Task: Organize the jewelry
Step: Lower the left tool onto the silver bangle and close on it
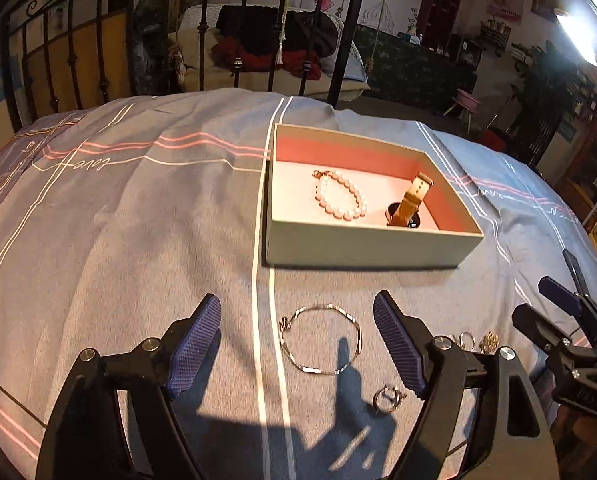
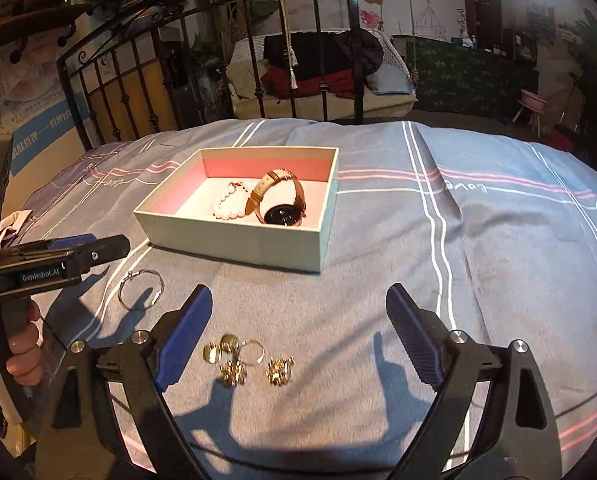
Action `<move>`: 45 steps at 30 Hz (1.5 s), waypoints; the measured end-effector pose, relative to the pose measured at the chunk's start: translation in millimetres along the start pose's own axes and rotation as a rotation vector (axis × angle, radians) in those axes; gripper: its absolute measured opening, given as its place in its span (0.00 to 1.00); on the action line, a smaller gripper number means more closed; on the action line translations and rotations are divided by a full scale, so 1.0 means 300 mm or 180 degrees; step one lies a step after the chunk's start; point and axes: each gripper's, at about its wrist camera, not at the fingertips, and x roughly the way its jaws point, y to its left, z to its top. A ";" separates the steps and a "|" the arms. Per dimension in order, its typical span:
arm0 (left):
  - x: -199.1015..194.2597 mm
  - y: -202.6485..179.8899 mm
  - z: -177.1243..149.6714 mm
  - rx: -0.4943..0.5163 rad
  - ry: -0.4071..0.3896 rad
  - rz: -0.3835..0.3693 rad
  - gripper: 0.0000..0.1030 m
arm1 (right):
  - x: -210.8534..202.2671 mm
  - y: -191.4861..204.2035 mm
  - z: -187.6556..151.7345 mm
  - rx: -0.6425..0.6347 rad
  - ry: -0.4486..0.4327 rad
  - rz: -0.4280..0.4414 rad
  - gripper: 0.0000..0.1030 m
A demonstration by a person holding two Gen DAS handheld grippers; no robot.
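Blue ribbed pads on black arms: left gripper (image 1: 296,344), lower centre of the left wrist view, jaws spread wide, nothing held. A thin silver bangle (image 1: 321,339) lies flat on the bedspread (image 1: 118,240) between its fingers, touching neither pad. A small silver ring (image 1: 386,397) rests lower right of the bangle, just beside the right-hand finger.

Right gripper (image 2: 298,330), lower centre of the right wrist view, jaws likewise spread wide, nothing held. Between its fingers, towards the left pad: a cluster of gold earrings (image 2: 234,364), a plain silver ring (image 2: 252,352) touching that cluster, and a second gold piece (image 2: 278,371) just to the right.

Pale box (image 1: 372,245) with pink lining, open, centre right of the left wrist view, upper centre of the right wrist view. Contents: a pearl bracelet (image 1: 340,196) lying flat, and a watch (image 2: 280,204) with a tan strap and dark face, strap arching upward, beside the bracelet.

Bedspread grey-blue with white and pink stripes. Black iron bed frame (image 2: 354,40) across the top of both views.
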 end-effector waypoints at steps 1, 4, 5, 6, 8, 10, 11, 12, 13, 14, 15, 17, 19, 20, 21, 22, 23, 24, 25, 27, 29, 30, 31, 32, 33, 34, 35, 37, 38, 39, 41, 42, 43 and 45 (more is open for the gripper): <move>-0.004 -0.008 -0.022 0.0054 0.0002 0.0012 0.74 | -0.010 -0.006 -0.019 0.0009 0.0015 0.0003 0.85; 0.000 -0.033 -0.051 0.0192 -0.0004 0.0092 0.74 | -0.026 -0.016 -0.059 -0.0033 0.0055 -0.0001 0.79; 0.011 -0.044 -0.054 0.0254 0.0016 0.0126 0.74 | -0.026 -0.020 -0.069 -0.0030 0.0077 0.0007 0.77; 0.023 -0.053 -0.054 0.0308 0.0029 0.0169 0.74 | -0.023 -0.023 -0.078 -0.0021 0.0102 0.0017 0.75; 0.048 -0.072 -0.055 0.0408 0.0075 0.0236 0.74 | -0.016 -0.032 -0.087 0.0016 0.0126 0.0031 0.72; 0.085 -0.087 -0.058 0.0484 0.0197 0.0308 0.74 | -0.011 -0.033 -0.094 0.0052 0.0122 0.0029 0.72; 0.106 -0.091 -0.057 0.0501 0.0271 0.0350 0.74 | -0.009 -0.036 -0.096 0.0052 0.0125 0.0028 0.72; 0.121 -0.093 -0.058 0.0506 0.0309 0.0379 0.74 | -0.007 -0.037 -0.098 0.0052 0.0129 0.0026 0.72; 0.126 -0.094 -0.059 0.0515 0.0311 0.0394 0.74 | -0.007 -0.039 -0.100 0.0055 0.0136 0.0029 0.72; 0.128 -0.096 -0.059 0.0527 0.0315 0.0398 0.74 | -0.006 -0.042 -0.104 0.0059 0.0144 0.0032 0.72; 0.129 -0.096 -0.058 0.0528 0.0322 0.0388 0.72 | -0.005 -0.041 -0.109 0.0064 0.0154 0.0030 0.72; 0.126 -0.094 -0.060 0.0514 0.0306 0.0350 0.65 | 0.001 -0.043 -0.117 0.0071 0.0182 0.0045 0.72; 0.120 -0.095 -0.064 0.0507 0.0260 0.0363 0.52 | 0.004 -0.042 -0.125 0.0061 0.0197 0.0056 0.72; 0.118 -0.097 -0.066 0.0505 0.0242 0.0370 0.52 | 0.004 -0.041 -0.130 0.0049 0.0197 0.0057 0.72; 0.117 -0.096 -0.067 0.0494 0.0231 0.0365 0.52 | 0.004 -0.039 -0.131 0.0033 0.0197 0.0057 0.72; 0.115 -0.095 -0.068 0.0484 0.0218 0.0359 0.52 | 0.004 -0.036 -0.132 0.0018 0.0200 0.0055 0.72; 0.114 -0.094 -0.070 0.0477 0.0206 0.0354 0.52 | 0.005 -0.033 -0.132 0.0005 0.0206 0.0054 0.71; 0.113 -0.096 -0.070 0.0468 0.0195 0.0352 0.52 | 0.006 -0.032 -0.134 -0.0011 0.0214 0.0061 0.68; 0.111 -0.095 -0.070 0.0456 0.0185 0.0345 0.52 | 0.009 -0.029 -0.132 -0.0026 0.0227 0.0068 0.65; 0.106 -0.088 -0.074 0.0407 0.0156 0.0313 0.52 | 0.018 -0.019 -0.126 -0.0074 0.0258 0.0069 0.61; 0.102 -0.080 -0.077 0.0374 0.0135 0.0286 0.52 | 0.027 -0.006 -0.117 -0.0149 0.0282 0.0063 0.56; 0.100 -0.079 -0.078 0.0364 0.0126 0.0280 0.52 | 0.032 0.001 -0.111 -0.0172 0.0297 0.0080 0.54; 0.099 -0.077 -0.080 0.0358 0.0115 0.0274 0.52 | 0.037 0.008 -0.107 -0.0196 0.0310 0.0089 0.52; 0.098 -0.076 -0.081 0.0350 0.0105 0.0267 0.52 | 0.041 0.015 -0.102 -0.0227 0.0319 0.0093 0.50; 0.098 -0.075 -0.083 0.0342 0.0096 0.0260 0.52 | 0.048 0.025 -0.097 -0.0266 0.0335 0.0099 0.49; 0.097 -0.074 -0.084 0.0336 0.0090 0.0252 0.52 | 0.058 0.032 -0.094 -0.0305 0.0372 0.0095 0.48; 0.098 -0.073 -0.085 0.0329 0.0085 0.0244 0.52 | 0.070 0.039 -0.093 -0.0339 0.0415 0.0086 0.47; 0.098 -0.071 -0.086 0.0320 0.0074 0.0232 0.52 | 0.083 0.044 -0.095 -0.0367 0.0440 0.0081 0.40; 0.097 -0.069 -0.087 0.0313 0.0066 0.0224 0.52 | 0.086 0.042 -0.098 -0.0360 0.0445 0.0079 0.39; 0.097 -0.067 -0.089 0.0304 0.0057 0.0214 0.52 | 0.087 0.039 -0.101 -0.0344 0.0444 0.0082 0.37; 0.096 -0.062 -0.090 0.0286 0.0042 0.0191 0.52 | 0.085 0.032 -0.105 -0.0317 0.0430 0.0081 0.34; 0.095 -0.059 -0.091 0.0275 0.0035 0.0177 0.52 | 0.084 0.031 -0.106 -0.0316 0.0423 0.0071 0.31; 0.094 -0.057 -0.091 0.0264 0.0029 0.0165 0.52 | 0.083 0.031 -0.108 -0.0316 0.0411 0.0067 0.29; 0.094 -0.054 -0.091 0.0249 0.0023 0.0146 0.52 | 0.081 0.034 -0.112 -0.0335 0.0387 0.0055 0.26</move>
